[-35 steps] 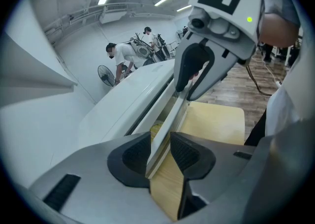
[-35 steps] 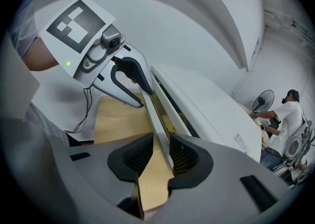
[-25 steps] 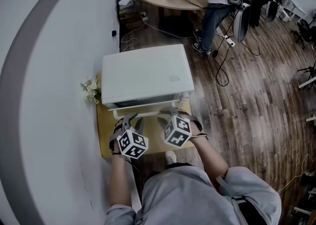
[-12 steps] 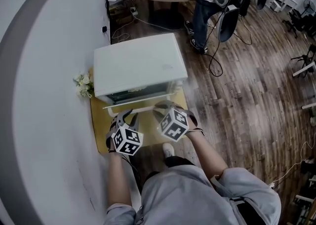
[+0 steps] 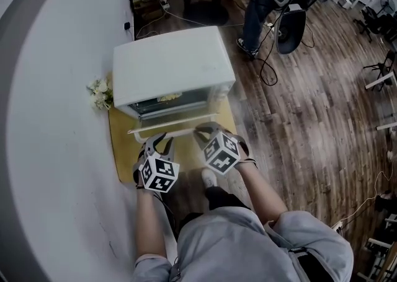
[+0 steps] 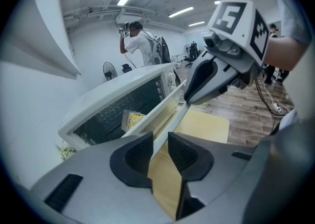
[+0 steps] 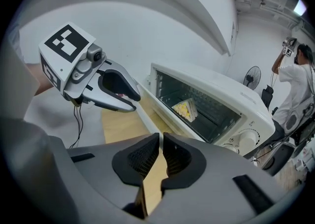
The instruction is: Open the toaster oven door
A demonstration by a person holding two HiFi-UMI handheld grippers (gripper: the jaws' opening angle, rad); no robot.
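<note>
Toaster oven door point(image 5: 180, 127) stands partly lowered, with yellow food point(image 7: 186, 109) visible inside. The oven sits on the wooden desk point(image 5: 121, 150) against the wall. Left claw point(image 5: 162, 142) and right claw point(image 5: 205, 131) each pinch the handle bar point(image 6: 172, 124). Judged about half open; lowering to level remains.

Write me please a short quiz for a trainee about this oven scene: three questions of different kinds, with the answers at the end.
1. True or false: the door of the oven is fully shut.
2. What do the left tool and the right tool both clamp? A) a knob B) the handle C) the oven's roof
3. In the head view, on which side of the oven do the flowers stand?
Key: 1 false, it is partly open; 2 B; 3 left.
</note>
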